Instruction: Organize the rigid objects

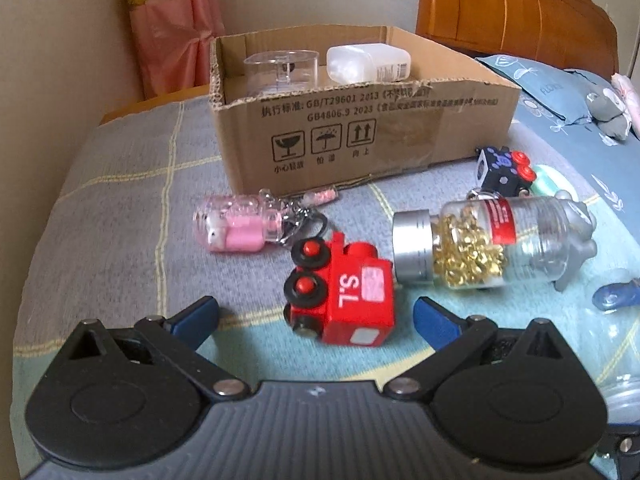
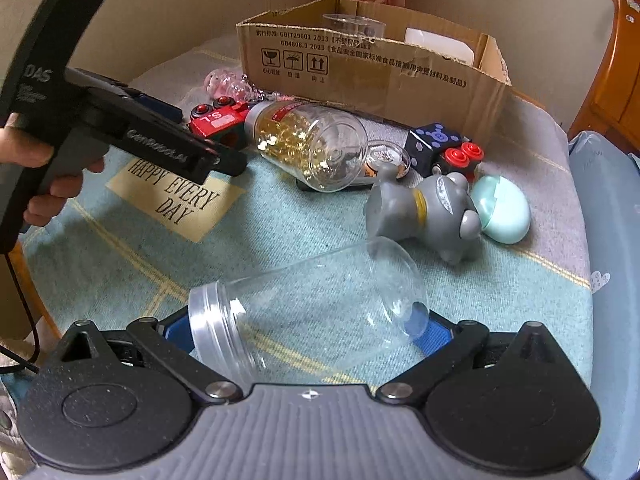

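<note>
Walls (image 1: pixel 72 40): plain beige, meeting in a corner behind the bed.
Curtain (image 1: pixel 168 28): pink with a gold patterned band, gathered and tied, hanging at that corner.
Headboard (image 1: pixel 516 8): glossy orange-brown wood, panelled, on the right.
Blanket (image 2: pixel 280 216): covers the bed, woven grey and pale blue-green with thin yellow check lines; a cream patch (image 2: pixel 176 190) reads "HAPPY EVERY DAY".
Pillow (image 1: pixel 560 92): light blue with white flower print, against the headboard.
Bed frame (image 1: pixel 132 110): a strip of wood shows past the blanket's far edge.
Light: soft, even daylight.
</note>
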`<state>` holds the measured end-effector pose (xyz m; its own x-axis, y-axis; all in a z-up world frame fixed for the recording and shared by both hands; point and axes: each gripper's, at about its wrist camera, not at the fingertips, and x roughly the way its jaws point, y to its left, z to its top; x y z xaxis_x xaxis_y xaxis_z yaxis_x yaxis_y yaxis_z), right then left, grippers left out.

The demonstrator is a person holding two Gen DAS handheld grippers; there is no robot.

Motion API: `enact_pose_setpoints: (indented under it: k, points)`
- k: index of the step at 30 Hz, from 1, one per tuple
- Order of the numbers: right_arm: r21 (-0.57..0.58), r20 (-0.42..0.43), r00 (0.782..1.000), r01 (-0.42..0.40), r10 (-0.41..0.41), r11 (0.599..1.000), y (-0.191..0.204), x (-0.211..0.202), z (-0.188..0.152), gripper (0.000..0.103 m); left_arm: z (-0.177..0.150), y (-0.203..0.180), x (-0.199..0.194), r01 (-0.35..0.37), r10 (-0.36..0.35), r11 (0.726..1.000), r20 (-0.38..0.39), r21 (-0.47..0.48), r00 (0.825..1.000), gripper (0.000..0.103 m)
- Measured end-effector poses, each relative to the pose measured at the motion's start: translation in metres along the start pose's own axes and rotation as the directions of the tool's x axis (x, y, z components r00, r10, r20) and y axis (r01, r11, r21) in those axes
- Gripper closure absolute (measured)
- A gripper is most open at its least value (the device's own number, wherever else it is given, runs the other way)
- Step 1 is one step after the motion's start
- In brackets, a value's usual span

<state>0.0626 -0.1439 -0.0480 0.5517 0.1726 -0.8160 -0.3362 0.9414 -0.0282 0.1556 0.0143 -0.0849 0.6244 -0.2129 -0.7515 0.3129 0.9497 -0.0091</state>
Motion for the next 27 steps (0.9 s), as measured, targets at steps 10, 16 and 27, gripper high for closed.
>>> enact_pose_setpoints:
  k: [10,16,27]
  points:
    - [-0.004,0.031,1.0,0.0,0.0,1.0,0.004,0.001,-0.003,0.0,-0.001,-0.002,-0.012,0.041,-0.044,0.998,0.047,0.054,0.998,0.054]
    - [-0.002,0.033,0.999,0.002,-0.002,1.0,0.005,0.001,-0.004,0.0,-0.012,0.004,-0.023,0.035,-0.037,0.998,0.028,0.06,0.999,0.054]
    - [0.011,0.025,1.0,0.013,-0.013,1.0,0.007,0.002,-0.003,0.0,-0.041,0.01,-0.053,0.071,-0.071,0.995,-0.009,0.072,0.997,0.053]
